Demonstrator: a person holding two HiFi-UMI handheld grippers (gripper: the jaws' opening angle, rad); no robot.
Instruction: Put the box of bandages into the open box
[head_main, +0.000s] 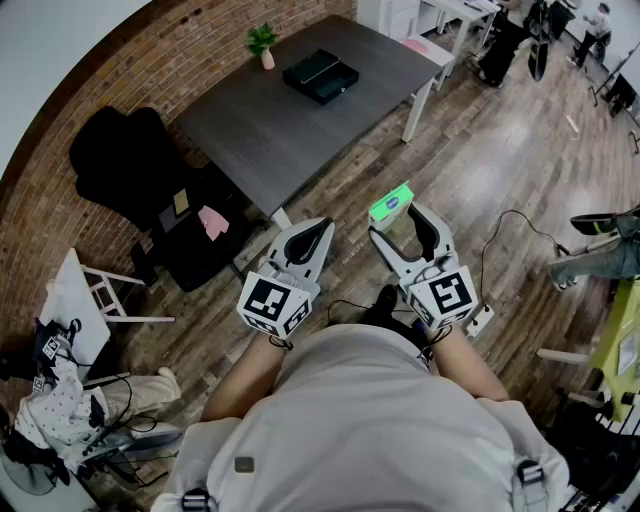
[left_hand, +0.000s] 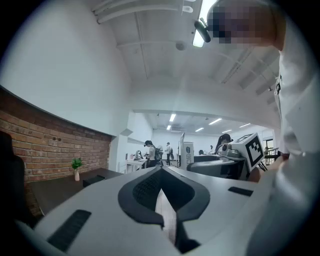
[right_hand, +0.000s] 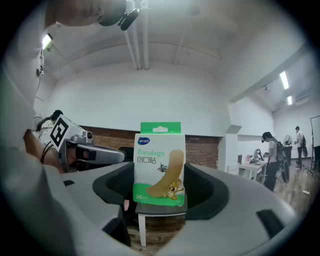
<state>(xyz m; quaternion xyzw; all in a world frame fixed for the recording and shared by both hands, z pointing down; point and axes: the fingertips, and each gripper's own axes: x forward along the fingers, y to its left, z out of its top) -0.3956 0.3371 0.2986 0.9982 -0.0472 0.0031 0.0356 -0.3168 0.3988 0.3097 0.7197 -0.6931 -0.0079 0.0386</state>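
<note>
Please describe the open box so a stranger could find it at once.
Look at the dark table by the brick wall. Near its far end, beside a small potted plant, lies the open box: black, shallow, the only box there.

Room, open-plan workshop. Floor (head_main: 480, 170): glossy mid-brown wood planks. Wall (head_main: 190, 55): red-brown brick on the lower part, plain white above. Ceiling (left_hand: 150, 60): white, with pipes and lit strip lights (left_hand: 200, 22). Table (head_main: 300, 130): 1, dark grey top, white legs, set against the brick wall; 1 small potted plant (head_main: 263, 42) on its corner nearest the wall. Black seat (head_main: 115, 155): 1, beside the table, dark bags heaped against it, 1 pink and 1 yellow item on top. White chair (head_main: 95, 295): 1, near the brick wall. White tables (head_main: 440, 30): at the far end, people (head_main: 500, 45) standing by them. Black cable (head_main: 505, 225) and white power strip (head_main: 482, 318): lying on the floor.
</note>
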